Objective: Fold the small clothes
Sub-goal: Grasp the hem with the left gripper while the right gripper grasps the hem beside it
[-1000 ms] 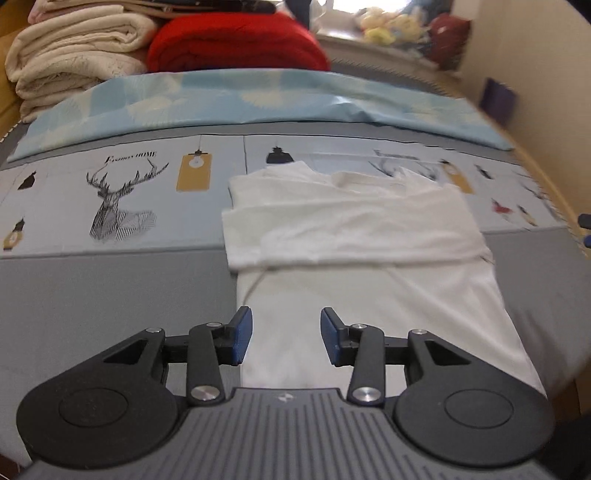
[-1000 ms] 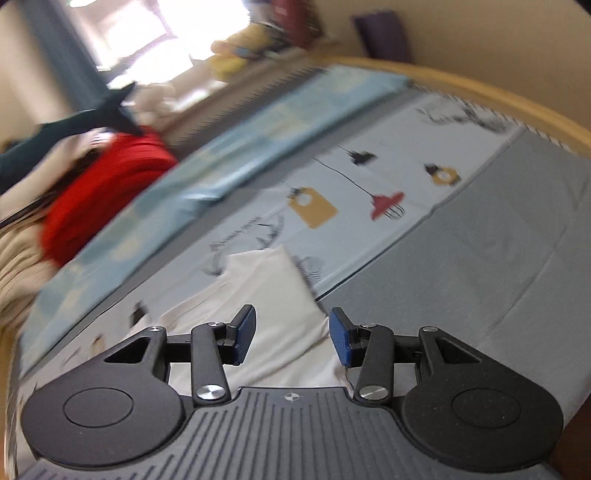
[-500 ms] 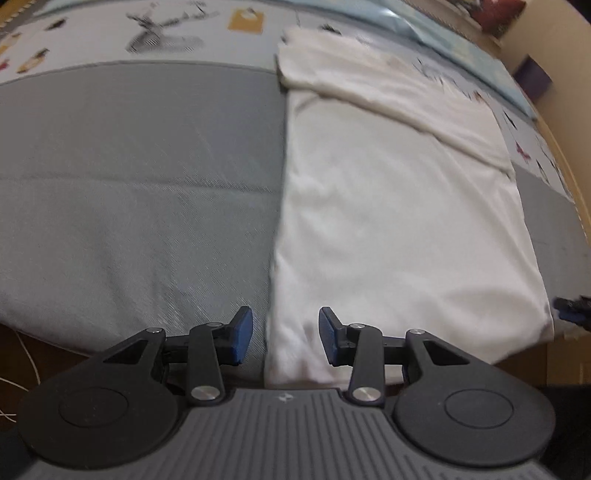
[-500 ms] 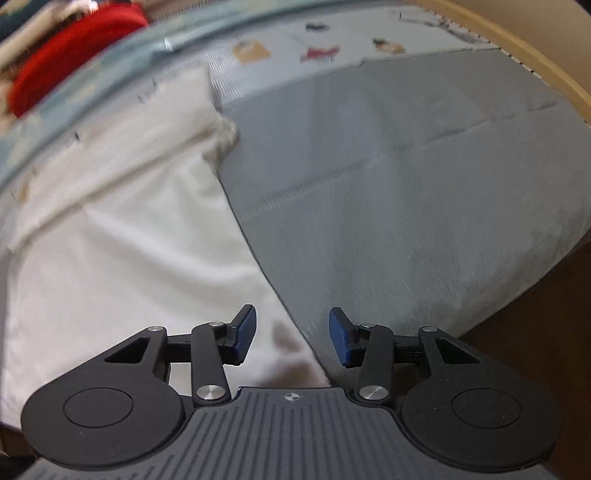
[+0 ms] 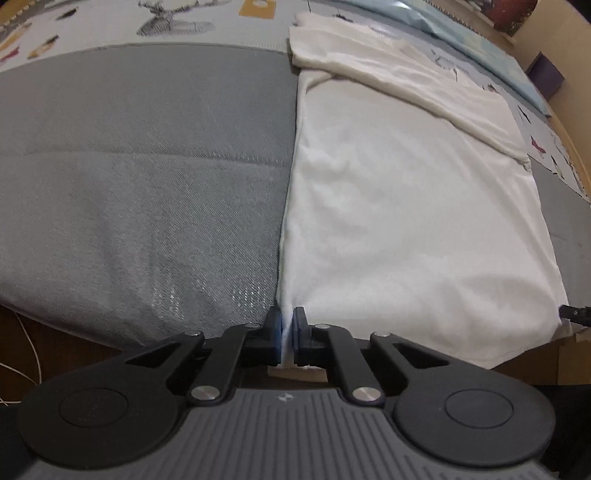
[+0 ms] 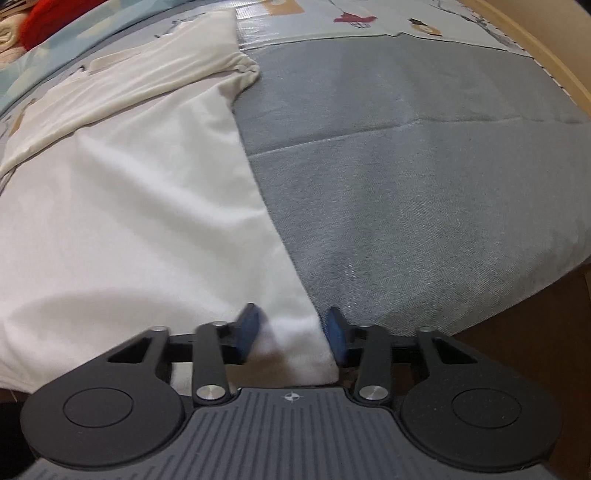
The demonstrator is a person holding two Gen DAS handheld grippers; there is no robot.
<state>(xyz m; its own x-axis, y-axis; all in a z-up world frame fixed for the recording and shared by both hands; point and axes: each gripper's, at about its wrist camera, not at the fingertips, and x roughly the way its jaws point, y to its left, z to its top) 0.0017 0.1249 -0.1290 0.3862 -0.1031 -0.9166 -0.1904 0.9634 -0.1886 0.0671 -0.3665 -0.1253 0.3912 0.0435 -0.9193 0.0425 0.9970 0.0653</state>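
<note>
You are working over a bed with a grey cover (image 5: 147,166); beyond your tools it is changing to a printed sheet (image 6: 406,14) with small drawings, and a wooden rim (image 6: 535,40) is curving along the far right. A red bundle (image 6: 44,18) is showing only partly, cut by the frame. The white shirt (image 5: 406,203) is lying flat just ahead of both tools, its upper part folded across. Your left gripper (image 5: 287,332) is pinching the shirt's near left corner. Your right gripper (image 6: 291,334) is closing, its blurred pads not yet pressing the near right corner between them.
</note>
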